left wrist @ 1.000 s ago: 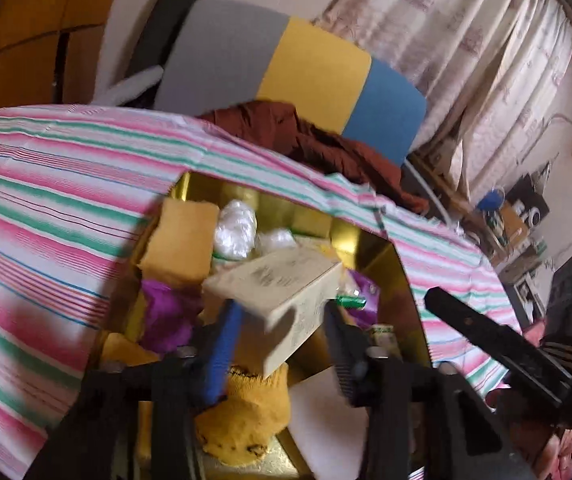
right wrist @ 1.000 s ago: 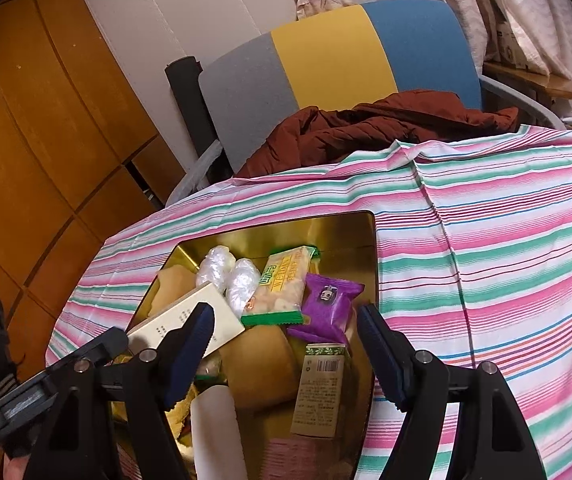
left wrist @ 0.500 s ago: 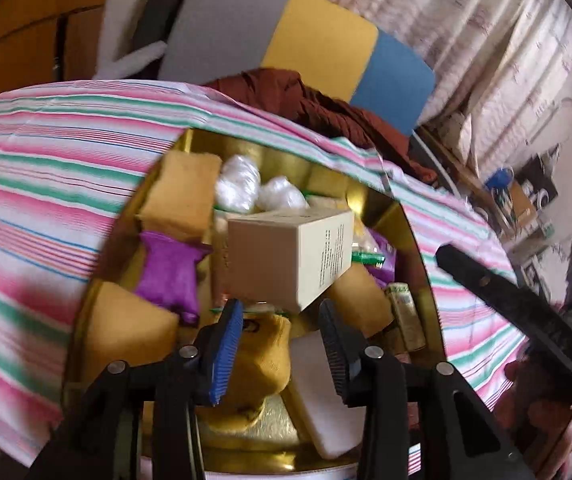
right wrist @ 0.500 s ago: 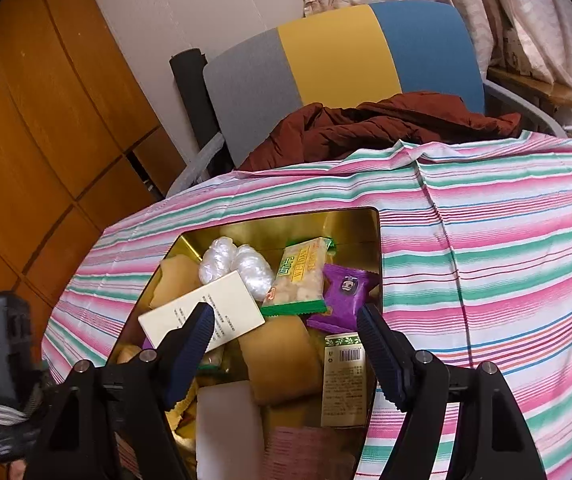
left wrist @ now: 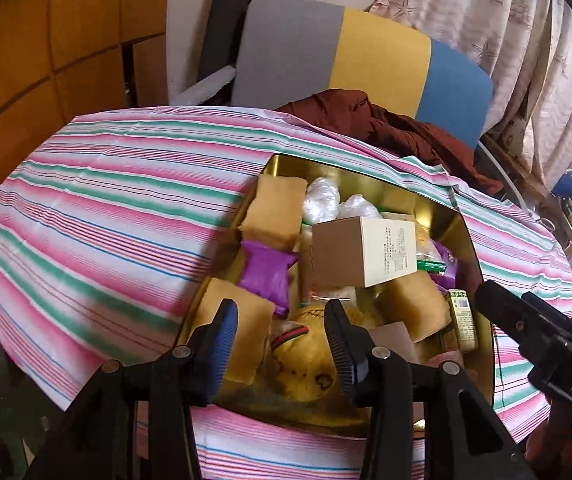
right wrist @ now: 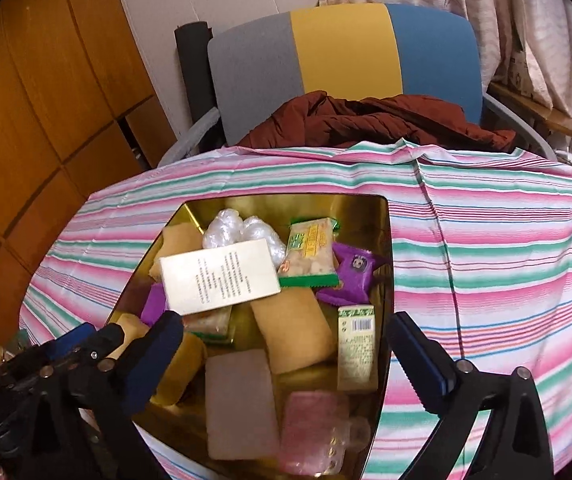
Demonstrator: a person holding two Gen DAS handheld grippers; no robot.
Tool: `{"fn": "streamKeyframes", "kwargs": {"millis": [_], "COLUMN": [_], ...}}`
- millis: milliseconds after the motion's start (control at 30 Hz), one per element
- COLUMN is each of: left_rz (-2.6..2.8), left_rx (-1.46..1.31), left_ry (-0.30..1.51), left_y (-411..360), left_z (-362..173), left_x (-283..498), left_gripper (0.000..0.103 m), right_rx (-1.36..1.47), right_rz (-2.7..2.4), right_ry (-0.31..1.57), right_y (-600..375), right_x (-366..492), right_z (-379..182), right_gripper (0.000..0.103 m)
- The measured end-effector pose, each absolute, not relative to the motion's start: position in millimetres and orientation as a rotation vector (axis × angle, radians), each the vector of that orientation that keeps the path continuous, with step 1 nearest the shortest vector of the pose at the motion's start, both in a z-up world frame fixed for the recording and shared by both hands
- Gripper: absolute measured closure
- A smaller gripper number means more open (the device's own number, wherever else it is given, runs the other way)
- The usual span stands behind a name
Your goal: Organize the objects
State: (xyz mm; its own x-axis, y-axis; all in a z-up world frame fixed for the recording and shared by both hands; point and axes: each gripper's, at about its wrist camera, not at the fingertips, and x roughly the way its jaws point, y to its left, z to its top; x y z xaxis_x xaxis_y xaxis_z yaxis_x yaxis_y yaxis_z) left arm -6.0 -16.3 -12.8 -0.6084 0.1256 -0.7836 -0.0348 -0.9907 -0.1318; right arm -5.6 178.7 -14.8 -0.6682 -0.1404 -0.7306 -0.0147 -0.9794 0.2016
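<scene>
Striped tablecloth (right wrist: 486, 248), gold tin (right wrist: 384, 280) holding snack packets and cream box (right wrist: 219, 278), left gripper (left wrist: 281, 332) opening empty, right gripper (right wrist: 286, 344) opening empty.

Striped cloth (right wrist: 486, 264) bare; gold tray (right wrist: 384, 216) crammed.

A brown jacket (right wrist: 370, 124) lies on a grey, yellow and blue chair (right wrist: 342, 48) before curtains (left wrist: 486, 20).

- The tablecloth (right wrist: 486, 248) was striped pink, green and white.
- The tin (right wrist: 382, 208) was shiny gold.
- The box (right wrist: 217, 276) was cream with dark print.
- One snack packet (right wrist: 356, 276) was purple.
- The chair back (right wrist: 342, 48) had grey, yellow and blue panels.
- The jacket (right wrist: 366, 124) was rust brown.
- The curtain (left wrist: 486, 20) was pale with starfish.
</scene>
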Motion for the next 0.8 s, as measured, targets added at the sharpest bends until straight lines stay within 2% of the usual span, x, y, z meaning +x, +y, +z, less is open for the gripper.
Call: {"fn": "streamKeyframes", "kwargs": {"millis": [300, 567, 800], "left_rz": [2.789, 2.892, 2.819], "left_rx": [-1.308, -1.374, -1.447], "left_ry": [-0.076, 0.081, 0.057], "left_y": [-18.7, -18.3, -17.1], "left_z": [4.8, 5.6, -0.7], "left_x": [8.4, 9.5, 7.2], "left_gripper": [0.057, 0.057, 0.057], "right_rx": [1.276, 1.361, 1.352], "right_rz": [-2.842, -2.845, -2.855], "right_ry": [-0.233, -0.331, -0.252], "right_y": [159.3, 159.7, 154.8], "right_x": [1.5, -1.9, -1.3], "right_z": [-8.6, -9.9, -9.8], "right_gripper": [0.000, 0.000, 0.000]}}
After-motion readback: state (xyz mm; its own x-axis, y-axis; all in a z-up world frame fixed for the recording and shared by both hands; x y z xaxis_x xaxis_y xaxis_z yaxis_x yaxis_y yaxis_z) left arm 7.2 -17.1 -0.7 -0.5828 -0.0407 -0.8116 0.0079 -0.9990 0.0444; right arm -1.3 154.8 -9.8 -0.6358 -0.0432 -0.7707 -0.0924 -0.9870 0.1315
